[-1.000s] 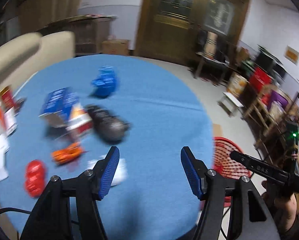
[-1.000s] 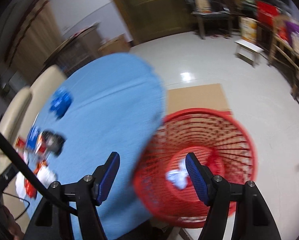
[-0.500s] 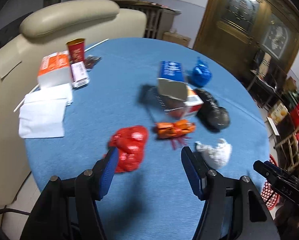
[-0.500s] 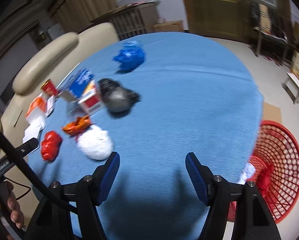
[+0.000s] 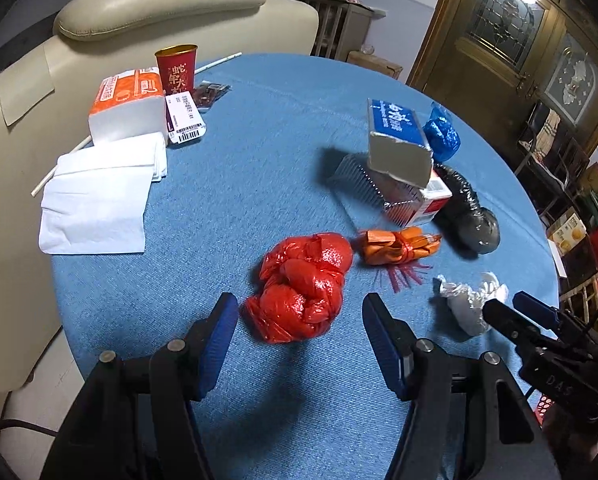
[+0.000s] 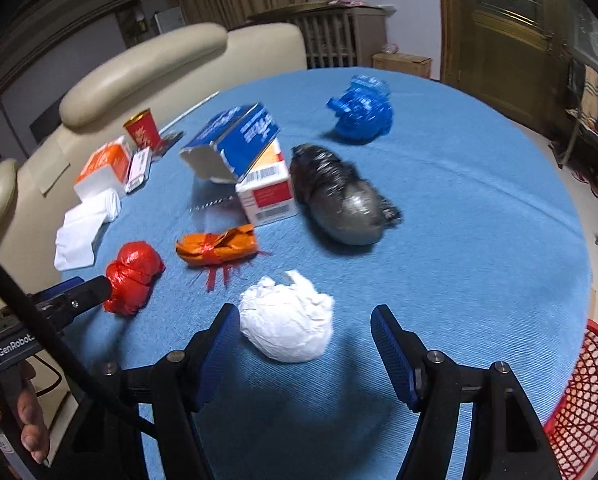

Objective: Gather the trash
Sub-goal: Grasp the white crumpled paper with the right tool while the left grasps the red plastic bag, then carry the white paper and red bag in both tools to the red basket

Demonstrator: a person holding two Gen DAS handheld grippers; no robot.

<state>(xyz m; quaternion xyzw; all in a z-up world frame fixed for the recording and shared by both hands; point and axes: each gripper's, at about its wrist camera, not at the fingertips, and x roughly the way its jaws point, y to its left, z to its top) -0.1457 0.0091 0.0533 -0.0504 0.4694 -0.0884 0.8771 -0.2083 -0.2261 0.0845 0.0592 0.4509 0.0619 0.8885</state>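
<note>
Trash lies on a round blue table. My left gripper is open just short of a knotted red plastic bag, whose near end lies between the fingertips without touching them. My right gripper is open over a crumpled white paper ball, also seen in the left wrist view. Farther off lie an orange wrapper, a torn blue and white carton, a black plastic bag and a blue plastic bag.
A red mesh basket stands on the floor past the table's right edge. At the table's far left are white napkins, a tissue pack and a red cup. A cream sofa stands behind. A hand holds the left gripper.
Both grippers swung left from the basket side to the trash pile and dropped closer. The red bag now sits at the left fingertips, the white ball at the right. Jaw widths look unchanged.
</note>
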